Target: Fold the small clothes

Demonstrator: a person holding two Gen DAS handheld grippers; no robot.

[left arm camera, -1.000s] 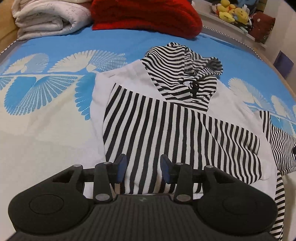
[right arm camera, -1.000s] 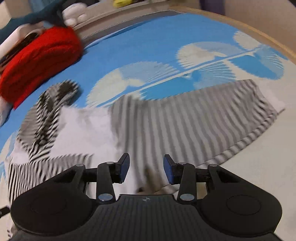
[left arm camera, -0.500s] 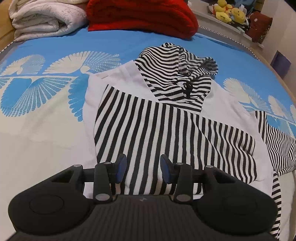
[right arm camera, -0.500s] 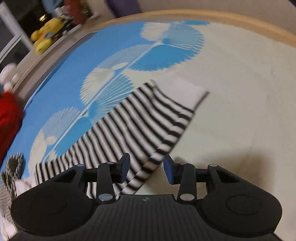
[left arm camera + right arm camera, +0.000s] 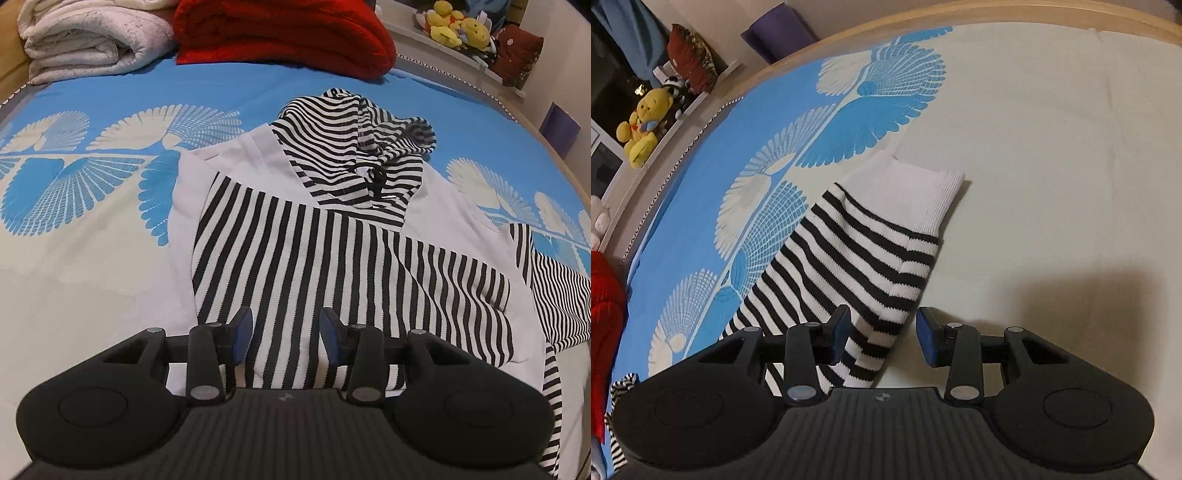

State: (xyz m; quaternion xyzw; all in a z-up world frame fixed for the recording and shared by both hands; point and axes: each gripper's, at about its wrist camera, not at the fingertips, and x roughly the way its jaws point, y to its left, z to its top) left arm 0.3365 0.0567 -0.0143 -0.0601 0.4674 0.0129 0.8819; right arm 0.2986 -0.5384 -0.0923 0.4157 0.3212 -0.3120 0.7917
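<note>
A small black-and-white striped hoodie (image 5: 332, 258) lies flat on the bed, hood (image 5: 354, 147) away from me, one sleeve folded across its chest. My left gripper (image 5: 286, 336) is open and empty, just above the folded sleeve near the hoodie's lower edge. The other sleeve (image 5: 857, 266) stretches out to the side, ending in a white cuff (image 5: 916, 188). My right gripper (image 5: 882, 334) is open and empty, low over this sleeve's lower edge, some way short of the cuff.
The bed sheet (image 5: 92, 229) is blue and cream with fan patterns. A red blanket (image 5: 280, 33) and a folded white blanket (image 5: 92, 40) lie at the head. Plush toys (image 5: 458, 26) sit on a ledge beyond the wooden bed rim (image 5: 1034, 14).
My right gripper has swung from the hoodie's body outward along the spread sleeve toward its cuff and come closer. My left gripper has only drifted slightly. Both stay open.
</note>
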